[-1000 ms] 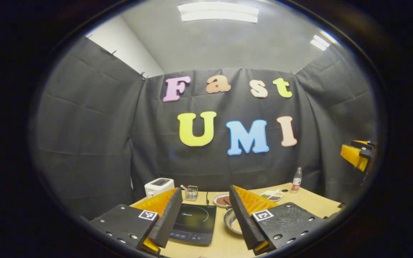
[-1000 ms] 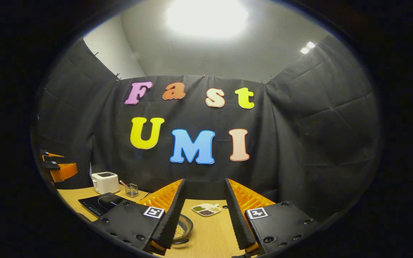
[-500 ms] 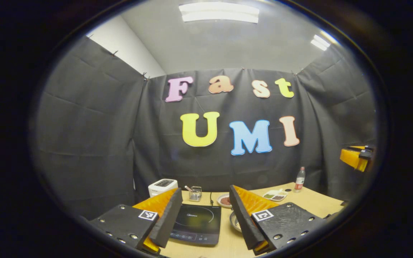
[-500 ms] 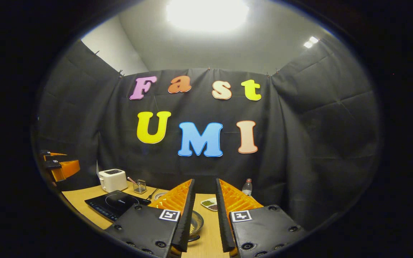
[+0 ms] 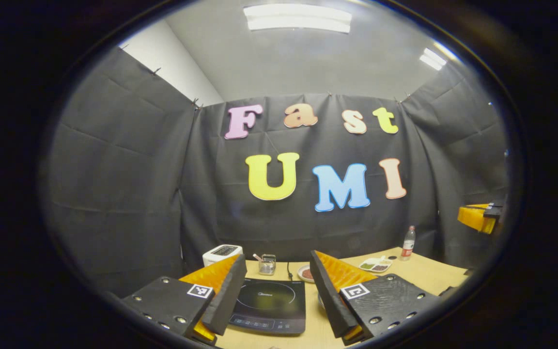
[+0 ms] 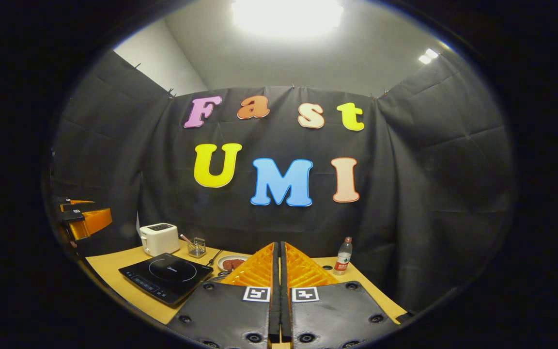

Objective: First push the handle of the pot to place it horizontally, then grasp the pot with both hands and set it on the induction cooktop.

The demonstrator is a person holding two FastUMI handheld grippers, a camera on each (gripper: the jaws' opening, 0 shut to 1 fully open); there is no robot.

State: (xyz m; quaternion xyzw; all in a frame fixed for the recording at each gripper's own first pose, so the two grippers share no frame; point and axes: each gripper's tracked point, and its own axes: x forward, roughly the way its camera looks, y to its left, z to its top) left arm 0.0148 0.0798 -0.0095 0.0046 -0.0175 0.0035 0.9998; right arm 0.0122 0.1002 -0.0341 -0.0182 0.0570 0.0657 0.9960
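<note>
- The left hand-held gripper (image 5: 274, 295) has its fingers wide apart with nothing between them. It hangs above the near edge of the induction cooktop (image 5: 269, 304), which lies flat on the counter (image 5: 429, 274).
- The right hand-held gripper (image 6: 279, 295) has its fingers pressed together with nothing gripped between them. Judged from the task, that closed tip suits pushing the pot's handle.
- The pot is mostly hidden. In the left gripper view a sliver of metal rim (image 5: 319, 301) shows just right of the cooktop, behind that gripper's right finger. The handle's position cannot be told.
- The step in hand appears to be the push, so the closed right tip should come down beside the handle and sweep it sideways, low and slow, so the pot turns in place rather than sliding.
- The push should stay clear of the plate (image 6: 233, 263) that sits just beyond the cooktop, and of the bottle (image 6: 341, 256) far right on the counter.
- The toaster (image 6: 159, 238) and the small glass holder (image 6: 195, 247) stand at the far left, well apart from the work.
- The left fingers are best held apart, ready for the pot's rim once the handle lies level.
- Both cameras point high at present, so tilting them down would bring the pot into view before contact.
</note>
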